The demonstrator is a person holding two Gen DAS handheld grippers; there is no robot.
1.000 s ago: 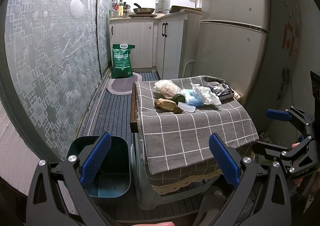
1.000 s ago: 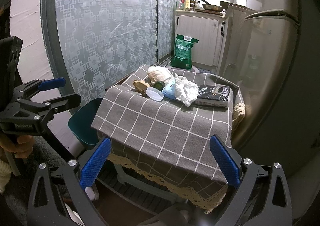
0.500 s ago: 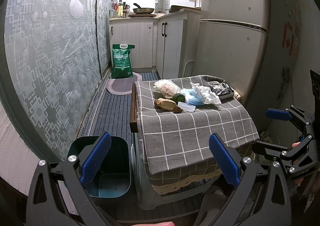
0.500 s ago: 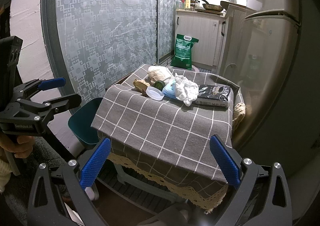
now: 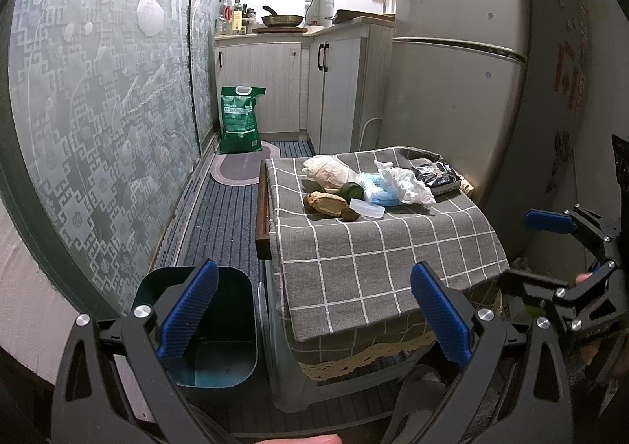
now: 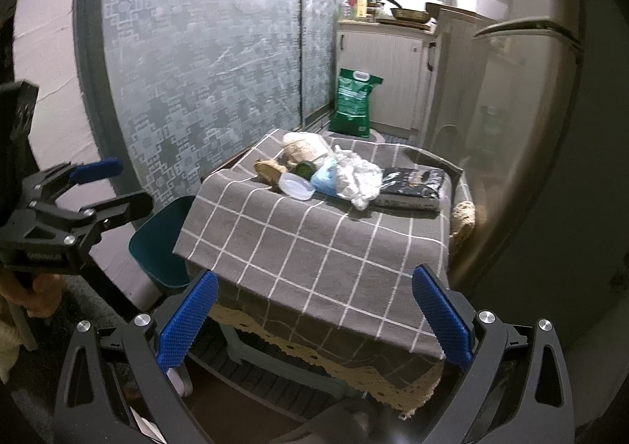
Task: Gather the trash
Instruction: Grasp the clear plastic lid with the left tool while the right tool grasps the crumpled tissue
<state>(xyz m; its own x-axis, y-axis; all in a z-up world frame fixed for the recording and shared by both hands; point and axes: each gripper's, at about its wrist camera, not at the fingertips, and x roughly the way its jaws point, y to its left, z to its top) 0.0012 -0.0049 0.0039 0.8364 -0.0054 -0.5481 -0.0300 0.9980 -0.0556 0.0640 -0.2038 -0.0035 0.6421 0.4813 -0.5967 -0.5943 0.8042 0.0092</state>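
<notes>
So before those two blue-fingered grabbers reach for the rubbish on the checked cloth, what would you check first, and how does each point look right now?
1. Left gripper open and empty: ok.
2. Right gripper open and empty: ok.
3. Teal bin on the floor beside the table, open at the top: ok.
4. Trash in view: white crumpled bag, clear lid, brown scraps and black packet clustered at the far end of the cloth: ok.
5. Near half of the checked cloth clear for the approach: ok.
6. Pieces separable: they overlap, so cannot tell.
</notes>
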